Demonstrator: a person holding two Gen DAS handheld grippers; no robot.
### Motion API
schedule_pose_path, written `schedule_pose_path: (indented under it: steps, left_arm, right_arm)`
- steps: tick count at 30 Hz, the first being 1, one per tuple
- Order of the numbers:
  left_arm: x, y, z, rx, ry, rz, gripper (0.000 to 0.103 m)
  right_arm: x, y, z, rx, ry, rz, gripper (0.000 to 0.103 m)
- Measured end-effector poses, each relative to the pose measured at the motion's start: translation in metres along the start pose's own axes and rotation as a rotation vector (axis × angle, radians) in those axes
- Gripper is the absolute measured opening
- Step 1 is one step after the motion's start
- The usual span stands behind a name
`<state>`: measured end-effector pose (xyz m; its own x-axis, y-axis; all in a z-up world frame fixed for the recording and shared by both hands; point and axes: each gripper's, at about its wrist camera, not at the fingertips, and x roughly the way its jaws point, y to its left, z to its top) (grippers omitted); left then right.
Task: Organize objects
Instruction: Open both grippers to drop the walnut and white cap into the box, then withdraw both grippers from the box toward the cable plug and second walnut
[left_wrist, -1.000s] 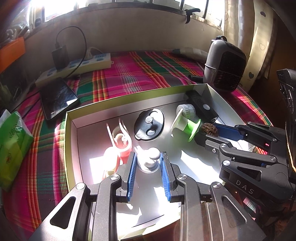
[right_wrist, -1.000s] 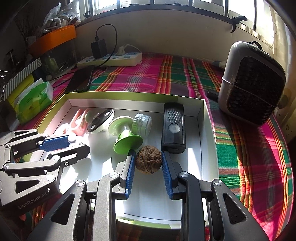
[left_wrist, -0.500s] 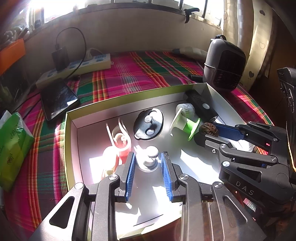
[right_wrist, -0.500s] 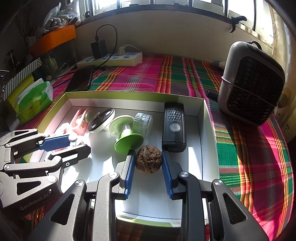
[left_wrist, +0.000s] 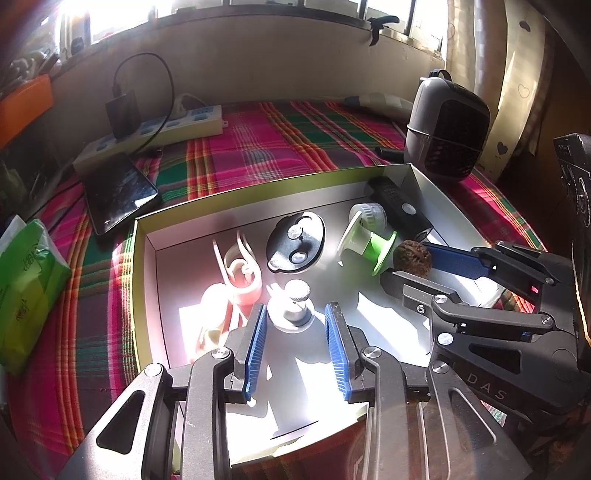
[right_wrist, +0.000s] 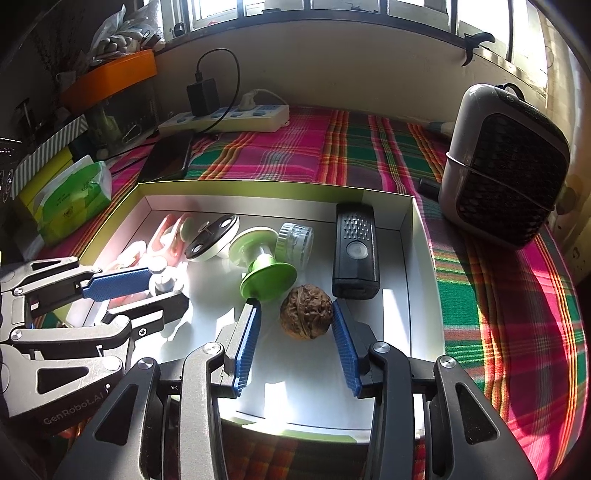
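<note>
A shallow white box (left_wrist: 258, 197) (right_wrist: 258, 183) lies on the plaid cloth. My left gripper (left_wrist: 295, 310) (right_wrist: 164, 287) is low inside it, jaws opening around a small silver knob (left_wrist: 291, 308) (right_wrist: 161, 277) that rests on the box floor, with a gap at the pads. My right gripper (right_wrist: 295, 307) (left_wrist: 419, 269) is opening around a brown walnut (right_wrist: 306, 316) (left_wrist: 412, 256), which sits on the floor free of the pads. Also in the box are a green spool (right_wrist: 266, 267), a black disc (left_wrist: 295, 245), pink clips (left_wrist: 240, 271), a clear jar (right_wrist: 295, 242) and a black remote (right_wrist: 355, 251).
A grey heater (right_wrist: 506, 162) stands right of the box. A power strip (right_wrist: 225, 118) with a charger, a dark phone (left_wrist: 118, 192) and a green tissue pack (left_wrist: 26, 291) lie behind and left. An orange tray (right_wrist: 110, 79) sits on clutter at far left.
Both grippers kept their place. The left jaws widened away from the silver knob, and the right jaws spread off the walnut, which stays on the box floor.
</note>
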<state>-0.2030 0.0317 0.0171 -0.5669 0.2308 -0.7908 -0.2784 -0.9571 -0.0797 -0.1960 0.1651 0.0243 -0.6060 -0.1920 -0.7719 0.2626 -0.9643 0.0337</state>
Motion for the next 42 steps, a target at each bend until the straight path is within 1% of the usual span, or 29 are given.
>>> schedule_pose_path:
  steps: [3, 7, 16, 26, 42]
  left_arm:
    - [-0.002, 0.0, 0.0, -0.004, -0.003, 0.002, 0.031]
    - [-0.005, 0.001, -0.001, -0.011, -0.006, 0.007, 0.031]
    - [-0.014, 0.0, -0.004, -0.019, -0.011, 0.018, 0.031]
    - [-0.034, 0.0, -0.011, -0.031, -0.045, 0.019, 0.031]
    - [-0.065, -0.005, -0.034, -0.029, -0.086, 0.019, 0.031]
  right_arm:
    - [-0.002, 0.001, 0.0, 0.001, -0.005, -0.005, 0.042]
    - [-0.005, 0.001, 0.0, 0.007, -0.01, -0.007, 0.047]
    - [-0.013, 0.003, -0.002, 0.011, -0.019, -0.013, 0.047]
    - [-0.032, 0.005, -0.008, 0.027, -0.05, -0.016, 0.047]
    - [-0.061, 0.013, -0.025, 0.042, -0.094, -0.012, 0.047]
